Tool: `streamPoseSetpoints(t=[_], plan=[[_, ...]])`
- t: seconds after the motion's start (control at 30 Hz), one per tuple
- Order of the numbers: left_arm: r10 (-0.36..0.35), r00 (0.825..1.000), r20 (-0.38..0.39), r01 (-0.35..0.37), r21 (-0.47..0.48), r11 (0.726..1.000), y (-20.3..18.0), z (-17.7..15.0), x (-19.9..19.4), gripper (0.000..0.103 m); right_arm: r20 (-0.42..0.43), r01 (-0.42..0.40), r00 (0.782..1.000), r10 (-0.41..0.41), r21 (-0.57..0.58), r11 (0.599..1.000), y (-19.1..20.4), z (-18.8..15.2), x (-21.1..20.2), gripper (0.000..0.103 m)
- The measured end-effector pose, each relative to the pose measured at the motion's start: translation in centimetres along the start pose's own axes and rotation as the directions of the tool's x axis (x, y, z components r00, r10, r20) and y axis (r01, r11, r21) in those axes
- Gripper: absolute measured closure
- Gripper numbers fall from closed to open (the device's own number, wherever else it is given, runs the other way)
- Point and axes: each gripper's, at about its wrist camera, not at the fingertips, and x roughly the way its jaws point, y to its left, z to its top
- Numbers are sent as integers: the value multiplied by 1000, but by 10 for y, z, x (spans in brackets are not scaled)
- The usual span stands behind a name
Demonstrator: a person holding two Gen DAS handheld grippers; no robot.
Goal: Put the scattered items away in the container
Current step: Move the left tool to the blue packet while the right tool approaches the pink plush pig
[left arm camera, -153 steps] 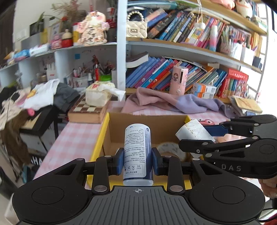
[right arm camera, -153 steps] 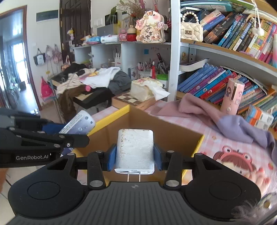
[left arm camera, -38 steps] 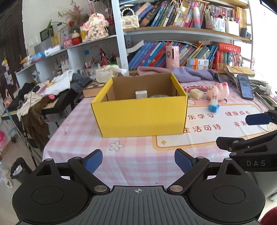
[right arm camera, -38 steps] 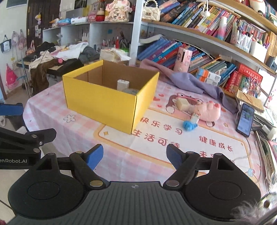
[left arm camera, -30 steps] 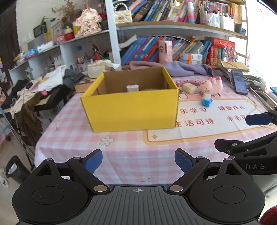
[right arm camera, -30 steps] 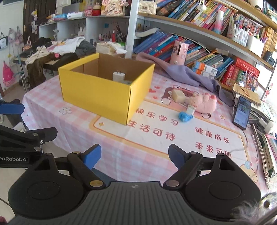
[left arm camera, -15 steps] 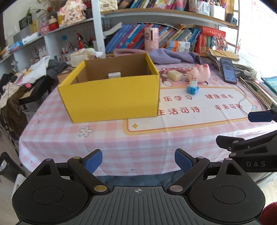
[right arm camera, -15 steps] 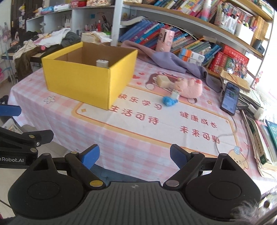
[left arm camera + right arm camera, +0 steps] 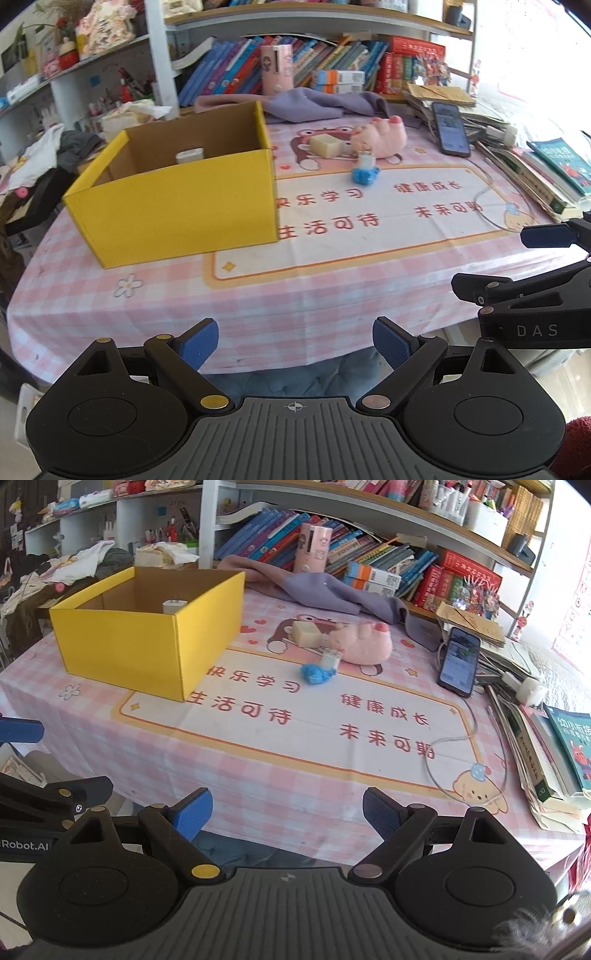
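A yellow cardboard box (image 9: pixel 177 206) (image 9: pixel 122 642) stands on the pink checked table, open on top, with a white charger (image 9: pixel 189 155) (image 9: pixel 174 605) showing inside. On the mat to its right lie a beige block (image 9: pixel 325 144) (image 9: pixel 306 634), a pink plush (image 9: pixel 382 138) (image 9: pixel 365 644) and a small white plug on a blue bundle (image 9: pixel 365 171) (image 9: pixel 319 670). My left gripper (image 9: pixel 295 341) is open and empty, held back off the table's front edge. My right gripper (image 9: pixel 282 814) is open and empty too, also off the front edge.
A black phone (image 9: pixel 450 127) (image 9: pixel 460 661) with a white cable (image 9: pixel 454 746) lies right of the mat. Stacked books (image 9: pixel 546 746) line the right edge. A purple cloth (image 9: pixel 317 587) and a pink cylinder (image 9: pixel 314 548) sit in front of the bookshelf.
Both grippers let go of the bottle and the charger in the box, opened, and have pulled back from the table; in the last second the view has swung right.
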Motion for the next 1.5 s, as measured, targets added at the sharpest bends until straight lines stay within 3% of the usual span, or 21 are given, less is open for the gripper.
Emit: streamPoseSetpoints(t=[0.5, 0.77, 1.17, 1.5], plan=[[-88, 996, -7, 88, 116, 989, -57, 21, 22, 10, -26, 74, 997, -71, 111, 991, -60, -13, 4, 15], [-94, 992, 84, 84, 121, 989, -74, 42, 29, 10, 27, 87, 995, -93, 165, 982, -88, -7, 8, 19], [-92, 994, 60, 86, 94, 992, -86, 78, 76, 10, 5, 41, 999, -42, 141, 989, -119, 23, 53, 19], [-26, 999, 30, 25, 29, 999, -95, 120, 121, 11, 0, -25, 1000, 26, 111, 993, -159, 66, 109, 19]])
